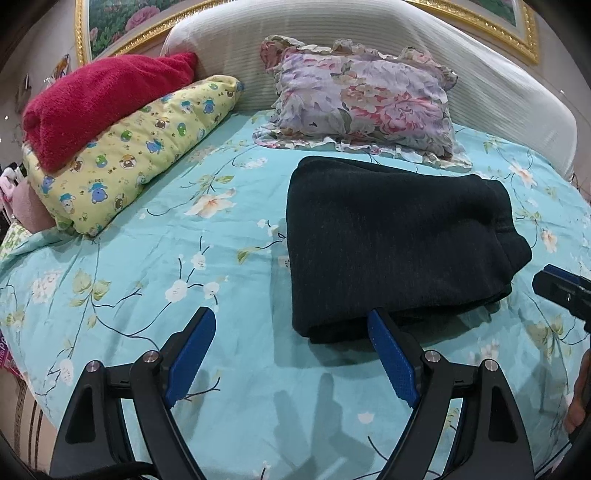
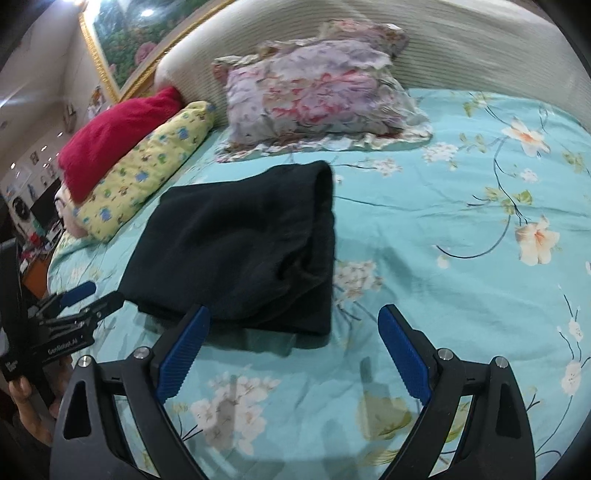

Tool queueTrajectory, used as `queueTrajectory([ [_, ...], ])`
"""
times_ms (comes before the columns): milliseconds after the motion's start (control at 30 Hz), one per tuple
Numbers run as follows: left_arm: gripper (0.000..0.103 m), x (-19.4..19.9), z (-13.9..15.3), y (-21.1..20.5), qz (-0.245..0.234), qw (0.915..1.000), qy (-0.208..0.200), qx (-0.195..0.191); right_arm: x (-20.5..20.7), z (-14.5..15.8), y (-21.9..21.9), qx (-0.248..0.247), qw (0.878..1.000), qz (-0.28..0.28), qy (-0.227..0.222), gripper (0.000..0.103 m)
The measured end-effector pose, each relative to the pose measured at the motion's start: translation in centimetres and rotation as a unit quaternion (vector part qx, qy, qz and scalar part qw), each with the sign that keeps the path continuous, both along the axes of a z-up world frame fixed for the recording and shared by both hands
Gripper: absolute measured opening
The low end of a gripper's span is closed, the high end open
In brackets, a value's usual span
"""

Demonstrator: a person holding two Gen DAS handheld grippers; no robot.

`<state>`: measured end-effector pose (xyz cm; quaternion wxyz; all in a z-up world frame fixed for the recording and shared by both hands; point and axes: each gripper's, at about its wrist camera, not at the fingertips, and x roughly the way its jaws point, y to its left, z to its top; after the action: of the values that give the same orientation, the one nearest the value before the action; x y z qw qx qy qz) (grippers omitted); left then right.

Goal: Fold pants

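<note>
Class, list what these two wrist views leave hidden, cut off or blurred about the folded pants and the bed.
- Pants: waistband and leg ends cannot be told apart; dark fabric hides detail in both views.
- Floral pillow: blurred in the right wrist view.
- Right gripper: cut off by the left wrist view's edge.
- Framed picture: cropped at the top.

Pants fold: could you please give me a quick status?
Left gripper open, right gripper open, both empty. Pants folded on bedsheet. Nothing obstructing.
</note>
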<state>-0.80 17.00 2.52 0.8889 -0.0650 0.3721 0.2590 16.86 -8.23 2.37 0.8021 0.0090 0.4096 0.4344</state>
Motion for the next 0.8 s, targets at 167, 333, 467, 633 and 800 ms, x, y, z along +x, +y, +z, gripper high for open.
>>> queueTrajectory([
  [167, 0.085, -0.5, 0.2, -0.7, -0.001, 0.9999, -0.005, 0.012, -1.5, 0.1, 0.6, 0.001, 1.0, 0.022, -0.021, 0.094],
  [333, 0.085, -0.7, -0.1, -1.1, -0.008, 0.9998, -0.013, 0.011, -2.5, -0.3, 1.5, -0.011, 0.999, 0.039, -0.029, 0.099],
  [467, 0.086, -0.7, -0.4, -1.3, -0.01, 0.9998, -0.019, 0.003, -3.4, -0.9, 2.2, -0.021, 0.997, 0.055, -0.04, 0.099],
  [633, 0.087, -0.3, -1.0, -1.3, -0.01, 0.9998, -0.016, 0.007, -3.7, -1.4, 3.0, -0.027, 0.996, 0.068, -0.047, 0.099],
  [800, 0.087, -0.2, -1.6, -1.0, -0.006, 0.9999, -0.013, 0.001, -3.7, -1.7, 3.5, -0.031, 0.996, 0.068, -0.049, 0.099],
])
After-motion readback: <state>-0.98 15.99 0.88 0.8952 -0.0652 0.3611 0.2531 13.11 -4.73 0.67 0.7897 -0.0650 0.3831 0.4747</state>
